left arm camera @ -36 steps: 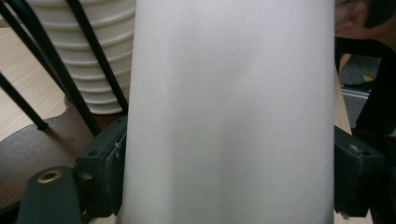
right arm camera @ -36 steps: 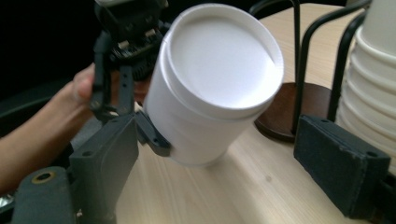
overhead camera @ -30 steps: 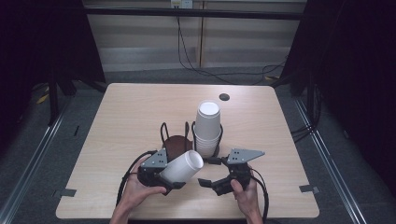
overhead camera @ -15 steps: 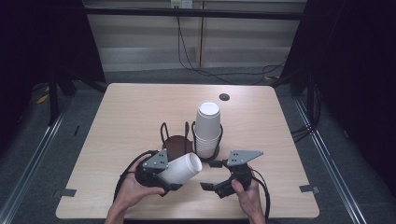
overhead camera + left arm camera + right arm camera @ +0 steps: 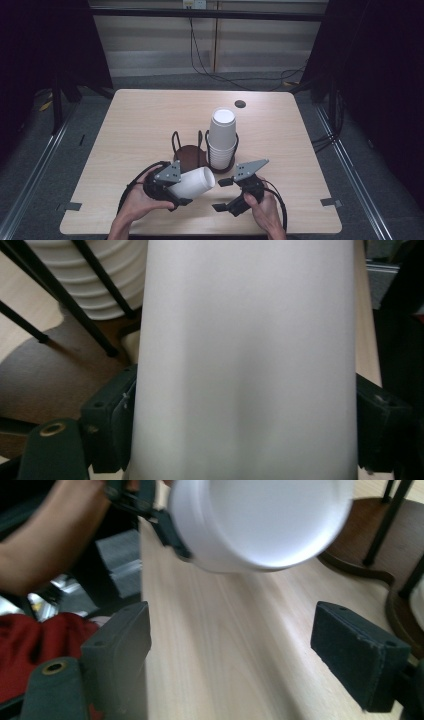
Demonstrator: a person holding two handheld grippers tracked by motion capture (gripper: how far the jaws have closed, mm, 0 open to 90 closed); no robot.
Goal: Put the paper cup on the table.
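A white paper cup [image 5: 192, 182] lies on its side in my left gripper [image 5: 186, 189], which is shut on it near the table's front edge. Up close, the cup wall [image 5: 245, 360] sits squeezed between both black pads [image 5: 112, 425]. My right gripper [image 5: 221, 195] is open just right of the cup, jaws wide apart with nothing between them. In the right gripper view the cup's closed bottom [image 5: 270, 520] faces the camera above the open pads [image 5: 117, 640]. A stack of white cups [image 5: 221, 137] stands in a dark wire holder [image 5: 192, 152] behind both grippers.
The light wooden table [image 5: 135, 125] has bare room at left, right and back. A small dark disc [image 5: 240, 104] sits near the far edge. Black cables trail from both grippers toward the front edge. Red cloth [image 5: 35, 645] shows below the table in the right gripper view.
The left gripper with the cup has shifted slightly right and toward the front. The right gripper has dropped a little toward the front edge, still open.
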